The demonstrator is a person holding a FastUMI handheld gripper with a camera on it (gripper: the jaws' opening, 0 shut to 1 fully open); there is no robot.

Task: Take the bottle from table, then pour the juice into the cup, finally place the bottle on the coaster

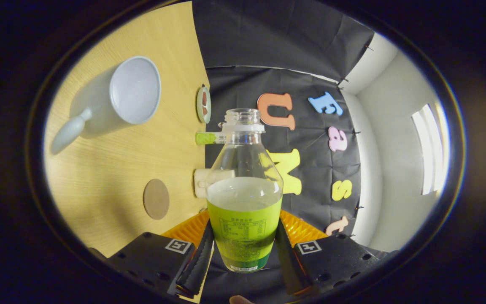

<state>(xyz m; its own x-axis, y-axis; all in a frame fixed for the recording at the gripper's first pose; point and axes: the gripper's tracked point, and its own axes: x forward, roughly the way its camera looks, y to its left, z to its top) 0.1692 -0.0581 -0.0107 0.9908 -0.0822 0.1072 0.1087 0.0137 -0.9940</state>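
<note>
My gripper (243, 249) is shut on the bottle (244, 198), both black fingers pressing on its green-labelled lower body. The bottle is clear, uncapped, and holds pale liquid up to about its shoulder. The whole view is rolled sideways, so the wooden table (112, 177) stands to the left of the bottle. On the table, beyond the fingers, is a white cup (118, 99) with a handle, its open mouth facing me. A round brown coaster (156, 199) lies on the table nearer the fingers than the cup.
A small round dish (203, 104) sits at the table's far edge by the black cloth wall. A green-capped tube (207, 138) and a cream-coloured block (203, 183) show just behind the bottle at that edge. White walls stand to the right.
</note>
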